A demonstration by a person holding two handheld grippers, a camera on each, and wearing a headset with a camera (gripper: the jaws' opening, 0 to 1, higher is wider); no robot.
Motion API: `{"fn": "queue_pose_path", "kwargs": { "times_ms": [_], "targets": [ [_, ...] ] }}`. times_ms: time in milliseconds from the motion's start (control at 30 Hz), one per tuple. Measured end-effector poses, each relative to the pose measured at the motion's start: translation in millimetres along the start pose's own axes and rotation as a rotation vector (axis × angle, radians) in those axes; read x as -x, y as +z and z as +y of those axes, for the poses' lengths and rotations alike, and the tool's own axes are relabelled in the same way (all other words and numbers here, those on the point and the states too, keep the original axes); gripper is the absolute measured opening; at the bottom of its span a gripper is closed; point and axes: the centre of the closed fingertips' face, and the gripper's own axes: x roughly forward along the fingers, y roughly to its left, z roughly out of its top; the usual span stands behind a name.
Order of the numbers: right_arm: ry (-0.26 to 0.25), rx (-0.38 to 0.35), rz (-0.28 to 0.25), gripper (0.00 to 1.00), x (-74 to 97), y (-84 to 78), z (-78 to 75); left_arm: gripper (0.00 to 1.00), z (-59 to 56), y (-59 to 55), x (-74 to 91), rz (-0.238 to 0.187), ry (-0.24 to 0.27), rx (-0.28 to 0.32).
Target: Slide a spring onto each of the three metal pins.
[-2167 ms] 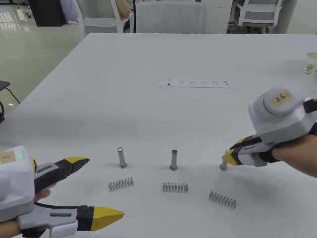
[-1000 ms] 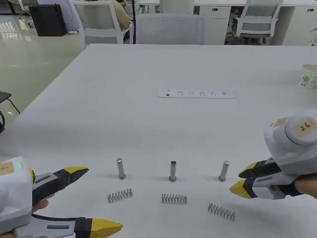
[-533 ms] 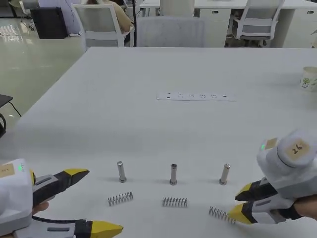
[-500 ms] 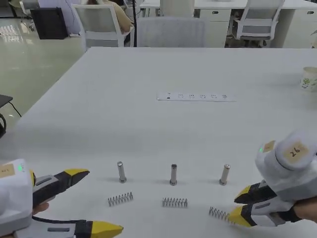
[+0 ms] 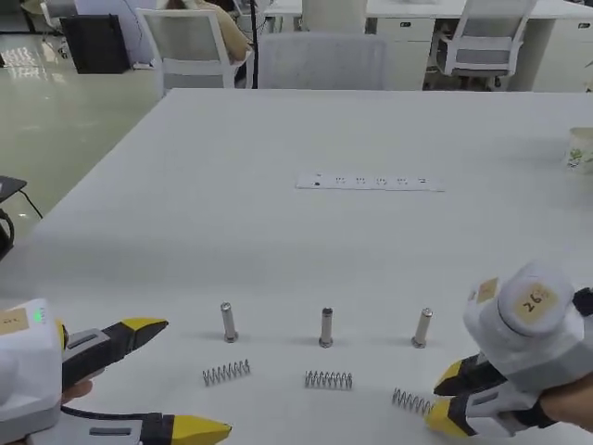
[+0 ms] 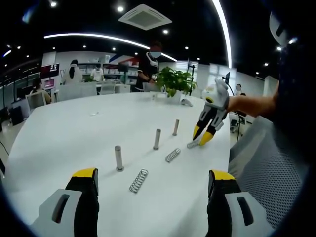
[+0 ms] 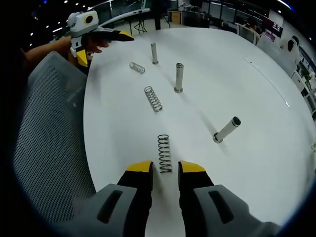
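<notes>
Found the right hand-held gripper (image 5: 443, 397) lower and nearer than half a second before, and well off the right pin (image 5: 422, 328) it had stood beside two seconds back; now down at the right spring (image 5: 410, 401). Noted, in the right gripper view, its jaws narrowly apart, one yellow tip on either side of that spring's near end, a sliver of gap each side, not clamped. Logged all three springs lying flat on the white counter (image 5: 278, 232), the middle spring (image 5: 328, 379) just in front of the middle pin (image 5: 326, 327), the left spring (image 5: 226, 372) just in front of the left pin (image 5: 228, 322). Saw all three pins upright and bare. Recorded the left hand-held gripper (image 5: 185, 377) in the same low spot at the near left, jaws wide apart, holding nothing, near the left spring but clear of it. Marked a power strip (image 5: 369, 183) farther back on the counter.
</notes>
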Motion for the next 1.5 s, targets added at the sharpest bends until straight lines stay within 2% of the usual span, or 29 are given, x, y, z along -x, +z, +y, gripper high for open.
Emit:
{"fn": "queue_pose_path", "kwargs": {
  "times_ms": [433,767,1100,1267,1500],
  "targets": [
    [-0.002,0.034,0.033,0.14,-3.7,-5.5,0.8,0.89,-0.4,0.6,-0.6,0.001,-0.001,0.001],
    [-0.005,0.05,0.039,0.12,-5.1,-6.7,-0.5,0.88,-0.9,0.0,-0.7,0.0,-0.002,0.004],
    [-0.021,0.092,0.059,0.08,-5.2,-7.0,-1.8,0.88,-2.8,-3.0,0.2,0.004,-0.004,0.007],
    [-0.025,0.116,0.055,0.08,-5.2,-6.3,-1.8,0.87,-3.8,-1.6,0.4,0.002,-0.008,0.005],
    [-0.024,0.109,0.048,0.08,-3.4,-3.2,-2.1,0.86,-8.9,-2.9,-1.6,0.011,-0.027,0.0]
  ]
}}
